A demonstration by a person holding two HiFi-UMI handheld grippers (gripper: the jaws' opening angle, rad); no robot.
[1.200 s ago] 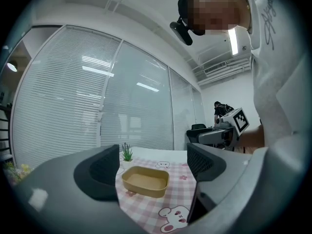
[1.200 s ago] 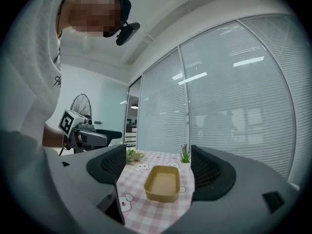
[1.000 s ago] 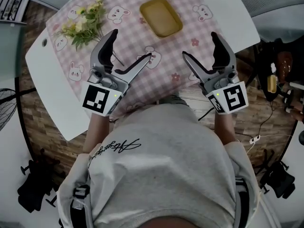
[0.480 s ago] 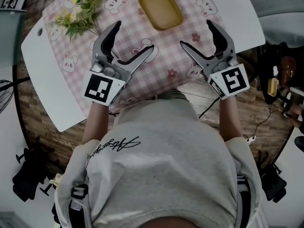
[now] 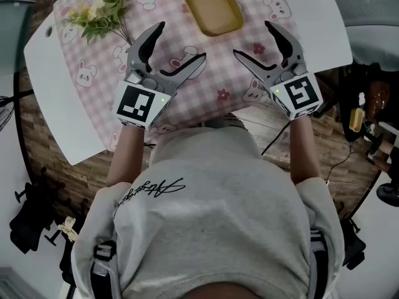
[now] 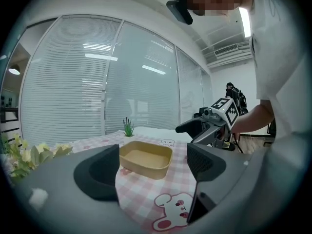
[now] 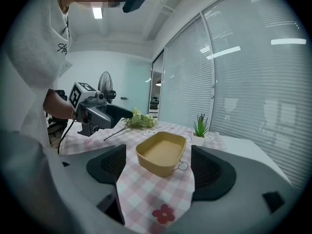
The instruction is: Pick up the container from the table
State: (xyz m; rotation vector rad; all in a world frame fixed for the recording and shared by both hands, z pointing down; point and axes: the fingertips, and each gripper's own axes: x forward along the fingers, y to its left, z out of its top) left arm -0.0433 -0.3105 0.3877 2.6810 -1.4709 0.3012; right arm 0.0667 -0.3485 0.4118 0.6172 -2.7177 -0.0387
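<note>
A shallow yellow rectangular container [image 5: 212, 8] sits on the pink checked tablecloth [image 5: 212, 73] at the far middle of the table. It shows empty in the left gripper view [image 6: 146, 158] and the right gripper view [image 7: 162, 154]. My left gripper [image 5: 181, 42] hovers over the cloth, near and left of the container, jaws open with nothing between them. My right gripper [image 5: 251, 39] hovers near and right of it, also open and empty. Each gripper points at the container from a short distance.
A bunch of yellow flowers [image 5: 96, 14] lies at the cloth's far left. A small potted plant [image 7: 200, 127] stands beyond the container. The white table's edge [image 5: 56, 117] runs along the left, and a fan [image 7: 104, 89] stands on the floor behind.
Both grippers have moved forward over the cloth toward the container, which now lies closer between their lines. Their jaws stayed open.
</note>
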